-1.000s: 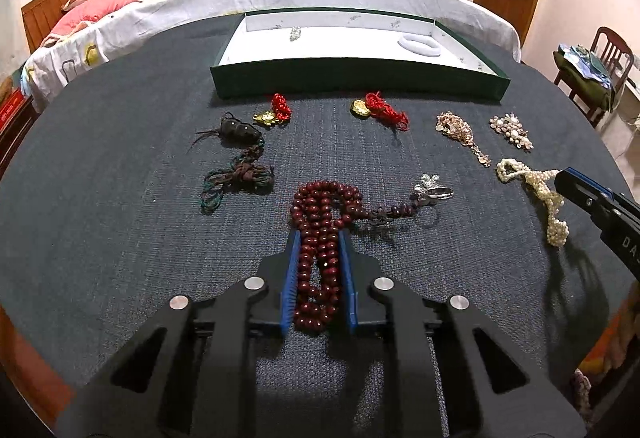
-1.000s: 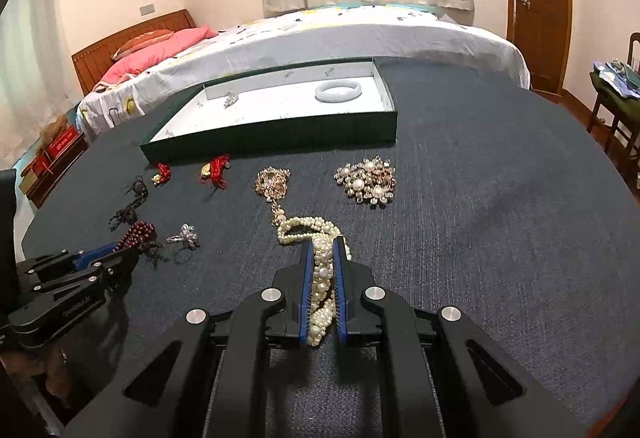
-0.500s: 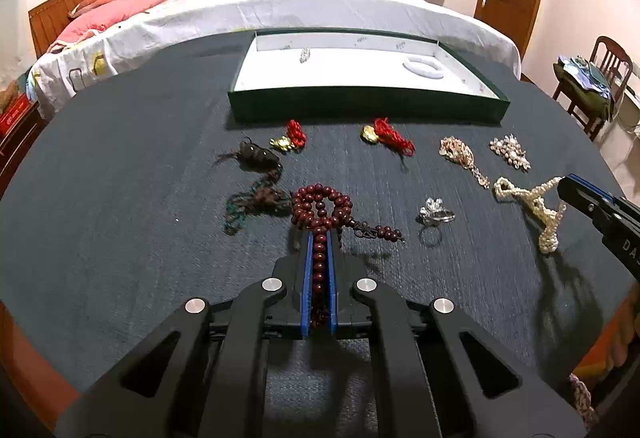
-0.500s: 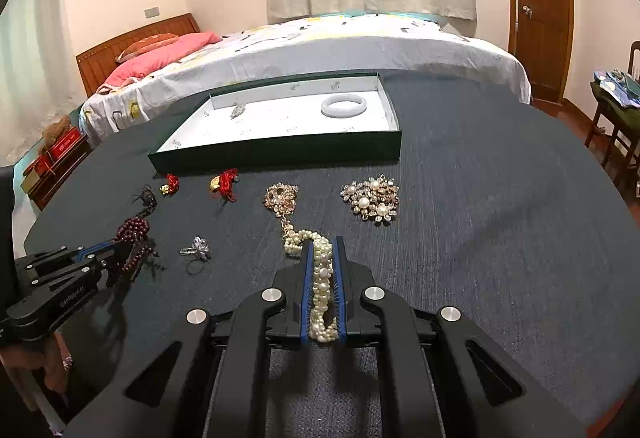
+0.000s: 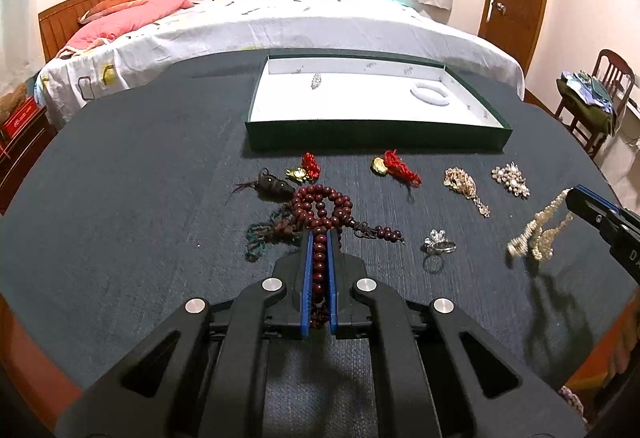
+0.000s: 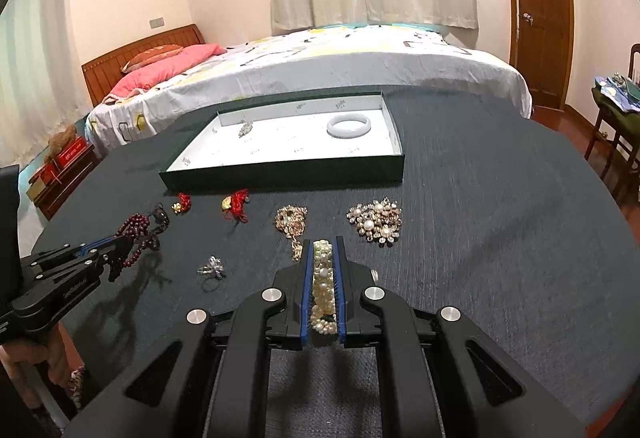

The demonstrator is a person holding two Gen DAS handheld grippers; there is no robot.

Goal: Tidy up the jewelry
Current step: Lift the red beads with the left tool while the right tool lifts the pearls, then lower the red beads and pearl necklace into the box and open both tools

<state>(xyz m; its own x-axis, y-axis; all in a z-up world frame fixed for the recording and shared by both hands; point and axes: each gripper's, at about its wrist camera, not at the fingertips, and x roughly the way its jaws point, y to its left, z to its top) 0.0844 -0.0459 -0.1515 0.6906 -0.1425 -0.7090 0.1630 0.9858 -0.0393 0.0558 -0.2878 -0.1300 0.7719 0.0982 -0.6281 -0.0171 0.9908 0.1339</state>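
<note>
Jewelry is spread over the dark counter [image 5: 120, 197], in front of a green tray [image 5: 376, 135] at twelve o'clock that holds a white bangle [image 5: 430, 93]. A dark red bead string [image 5: 320, 209] is clamped in the closed left hand-held gripper [image 5: 319, 258], its loop lifted clear of the counter. A pearl strand [image 6: 323, 278] is gripped between the pads of the right hand-held gripper [image 6: 322, 270]. A silver ring [image 5: 439, 244] is seen at three o'clock of the beads, lying apart from them. A pearl brooch [image 6: 376, 221] lies at one o'clock of the right hand-held gripper.
</note>
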